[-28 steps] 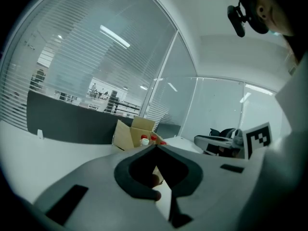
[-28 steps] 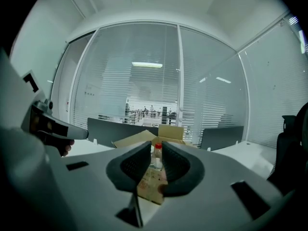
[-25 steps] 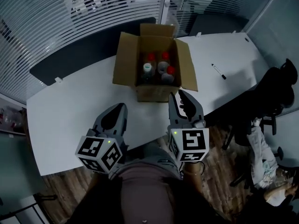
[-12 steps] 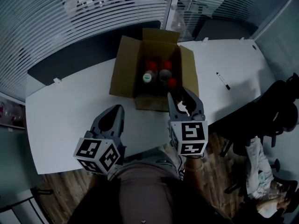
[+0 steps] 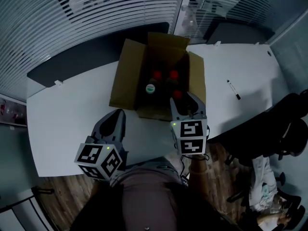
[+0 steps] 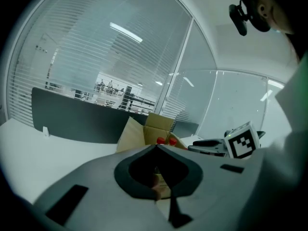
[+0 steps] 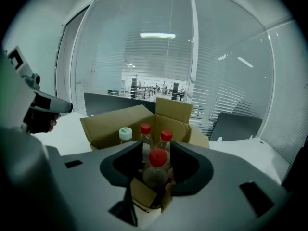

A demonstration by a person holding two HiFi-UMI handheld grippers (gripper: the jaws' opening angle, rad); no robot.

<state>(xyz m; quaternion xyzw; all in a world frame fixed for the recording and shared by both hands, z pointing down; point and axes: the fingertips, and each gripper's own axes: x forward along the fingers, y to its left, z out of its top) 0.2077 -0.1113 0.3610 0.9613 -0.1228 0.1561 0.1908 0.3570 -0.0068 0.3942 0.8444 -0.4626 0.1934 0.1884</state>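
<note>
Red-capped bottle [image 7: 157,159] in the box [image 7: 108,124] shows between the parted jaws of your right gripper [image 7: 156,146]; your left gripper [image 6: 155,147] has its jaws together

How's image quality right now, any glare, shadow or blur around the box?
Head view: dim overall, the cardboard box is shadowed inside, red caps visible. Left gripper view: heavy fisheye bending, ceiling-light streaks across the glass wall. Right gripper view: sharp, the nearest red-capped bottle reads clearly.

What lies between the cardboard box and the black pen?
Nothing: in the head view, only bare table separates the cardboard box and the black pen.
</note>
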